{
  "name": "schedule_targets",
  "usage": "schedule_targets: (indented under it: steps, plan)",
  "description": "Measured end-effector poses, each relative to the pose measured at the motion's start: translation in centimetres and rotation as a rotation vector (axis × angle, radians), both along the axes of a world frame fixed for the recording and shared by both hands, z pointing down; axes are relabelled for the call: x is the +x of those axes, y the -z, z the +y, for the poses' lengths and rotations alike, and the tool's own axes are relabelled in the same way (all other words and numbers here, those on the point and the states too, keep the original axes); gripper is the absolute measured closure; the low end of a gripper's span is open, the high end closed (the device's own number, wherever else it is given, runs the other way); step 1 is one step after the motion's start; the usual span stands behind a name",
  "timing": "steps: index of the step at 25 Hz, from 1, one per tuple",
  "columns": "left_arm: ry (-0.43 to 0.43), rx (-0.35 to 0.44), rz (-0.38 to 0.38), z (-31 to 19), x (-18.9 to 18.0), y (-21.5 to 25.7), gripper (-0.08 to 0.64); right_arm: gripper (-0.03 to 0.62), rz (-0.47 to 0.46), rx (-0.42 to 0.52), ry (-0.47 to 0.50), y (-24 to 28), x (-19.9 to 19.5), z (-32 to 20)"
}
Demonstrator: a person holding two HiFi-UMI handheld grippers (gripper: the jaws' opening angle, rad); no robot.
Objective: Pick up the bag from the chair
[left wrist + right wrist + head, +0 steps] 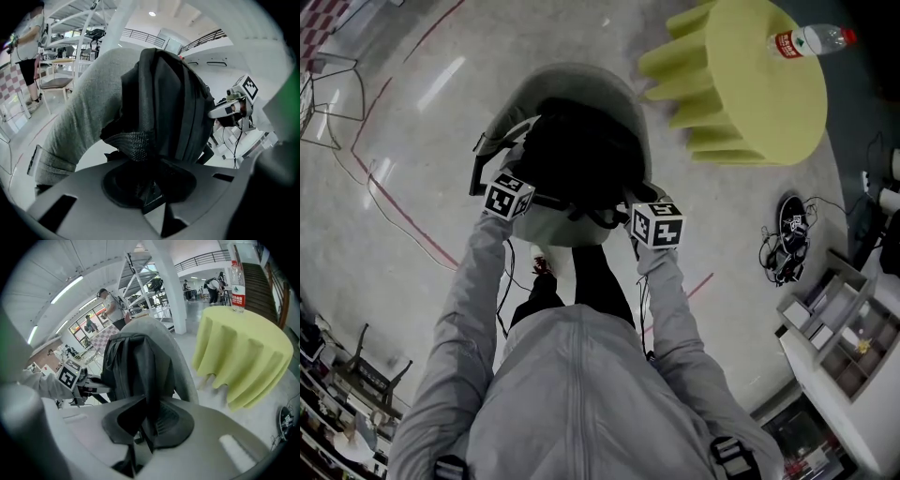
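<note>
Bag (581,155) on chair (581,80), against backrest. Left gripper (528,180) touching bag's left side, right gripper (635,203) touching bag's right side. Right of chair, near: desk (787,103), with bottle (811,40) upright on top. Cables (787,239) on floor before desk.
</note>
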State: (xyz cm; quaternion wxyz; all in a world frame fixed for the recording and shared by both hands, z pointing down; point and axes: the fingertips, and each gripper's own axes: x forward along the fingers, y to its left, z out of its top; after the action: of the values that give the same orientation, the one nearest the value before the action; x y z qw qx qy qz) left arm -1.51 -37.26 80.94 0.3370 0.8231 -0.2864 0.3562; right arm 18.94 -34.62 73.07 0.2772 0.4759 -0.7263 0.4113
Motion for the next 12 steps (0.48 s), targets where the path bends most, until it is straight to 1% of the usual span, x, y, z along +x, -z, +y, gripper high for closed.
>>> schedule_targets:
  steps: [3, 6, 9, 12]
  plan:
    - [0.008, 0.000, 0.038, 0.6, -0.4, 1.3, 0.502, 0.549, -0.008, 0.044, 0.059, 1.9, -0.9, 0.6]
    - [0.000, -0.005, 0.052, 2.2, -1.1, 2.7, 0.508, 0.549, -0.001, 0.067, 0.102, 3.8, -1.8, 1.7]
    - [0.062, -0.003, 0.080, 2.9, -1.8, 4.6, 0.514, 0.551, -0.005, 0.125, 0.128, 6.2, -2.8, 2.2]
    - [0.100, 0.045, 0.116, 2.8, -2.2, 7.7, 0.515, 0.551, -0.001, 0.192, 0.149, 9.4, -3.2, 2.2]
